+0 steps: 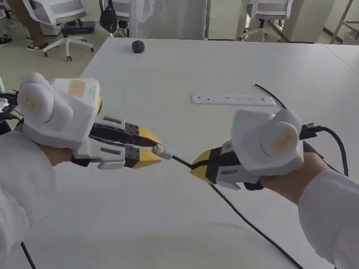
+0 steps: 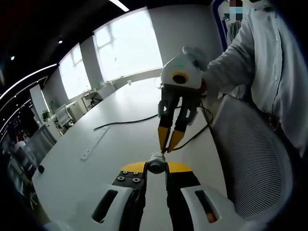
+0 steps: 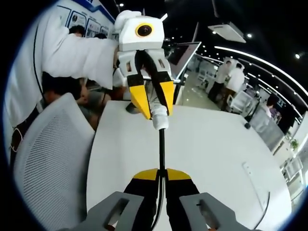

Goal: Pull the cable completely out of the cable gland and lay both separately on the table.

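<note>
A white cable gland (image 1: 162,152) is held above the table, with my left gripper (image 1: 156,150) shut on it. In the left gripper view the gland (image 2: 155,163) sits between the yellow jaw tips. A black cable (image 1: 182,163) runs out of the gland to my right gripper (image 1: 196,166), which is shut on it a short way from the gland. Beyond that gripper the cable trails down over the table toward the front right. In the right gripper view the cable (image 3: 162,149) rises from my right gripper (image 3: 160,174) to the gland (image 3: 160,120) in the left gripper (image 3: 155,104).
A white power strip (image 1: 233,100) lies on the white table (image 1: 168,73) behind the grippers, with another black cable (image 1: 269,93) beside it. A small dark round object (image 1: 138,46) sits near the far edge. Office chairs (image 1: 56,22) stand beyond the table.
</note>
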`<act>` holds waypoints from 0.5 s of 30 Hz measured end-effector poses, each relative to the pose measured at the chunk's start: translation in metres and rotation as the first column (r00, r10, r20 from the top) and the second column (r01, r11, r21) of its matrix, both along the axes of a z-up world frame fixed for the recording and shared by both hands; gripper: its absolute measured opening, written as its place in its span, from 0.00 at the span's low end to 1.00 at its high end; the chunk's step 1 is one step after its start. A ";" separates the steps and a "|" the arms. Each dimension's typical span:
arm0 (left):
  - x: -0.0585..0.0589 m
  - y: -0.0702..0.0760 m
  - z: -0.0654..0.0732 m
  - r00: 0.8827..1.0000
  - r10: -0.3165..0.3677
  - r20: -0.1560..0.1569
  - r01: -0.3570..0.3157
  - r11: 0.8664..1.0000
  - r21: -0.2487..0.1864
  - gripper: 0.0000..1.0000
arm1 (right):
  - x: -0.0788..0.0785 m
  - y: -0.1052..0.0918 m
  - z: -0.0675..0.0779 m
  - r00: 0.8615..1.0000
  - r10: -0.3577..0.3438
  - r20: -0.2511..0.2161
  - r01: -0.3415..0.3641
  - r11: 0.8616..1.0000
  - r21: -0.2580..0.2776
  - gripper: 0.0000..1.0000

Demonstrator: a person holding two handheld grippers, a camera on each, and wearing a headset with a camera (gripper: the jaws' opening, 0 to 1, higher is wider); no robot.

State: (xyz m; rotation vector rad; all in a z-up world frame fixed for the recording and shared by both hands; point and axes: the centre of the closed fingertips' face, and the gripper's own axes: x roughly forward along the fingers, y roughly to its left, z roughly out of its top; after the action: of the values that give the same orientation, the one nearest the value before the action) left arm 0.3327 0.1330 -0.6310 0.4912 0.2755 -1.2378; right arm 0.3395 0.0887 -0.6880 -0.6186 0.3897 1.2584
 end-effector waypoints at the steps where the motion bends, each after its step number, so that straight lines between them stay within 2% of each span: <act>1: 0.001 0.001 0.001 1.000 0.004 0.002 -0.004 1.000 -0.003 0.15 | 0.000 0.000 0.000 1.000 -0.001 -0.001 0.001 1.000 -0.001 0.00; 6: 0.006 0.017 0.005 0.999 0.051 0.008 -0.051 0.998 -0.026 0.15 | 0.006 -0.002 -0.007 1.000 -0.017 -0.018 0.017 1.000 -0.002 0.00; 8: 0.008 0.024 0.010 0.997 0.074 0.012 -0.073 0.996 -0.048 0.15 | 0.007 -0.003 -0.011 0.999 -0.022 -0.029 0.021 1.000 -0.010 0.00; 15: 0.004 0.025 0.005 0.997 0.082 0.008 -0.082 0.995 -0.056 0.15 | 0.019 -0.004 -0.011 0.997 -0.057 -0.059 0.058 0.998 0.010 0.00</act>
State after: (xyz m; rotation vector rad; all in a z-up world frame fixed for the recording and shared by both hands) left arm 0.3363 0.1577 -0.6260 0.4338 0.2498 -1.1596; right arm 0.3585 0.0848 -0.6987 -0.5584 0.4455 1.2249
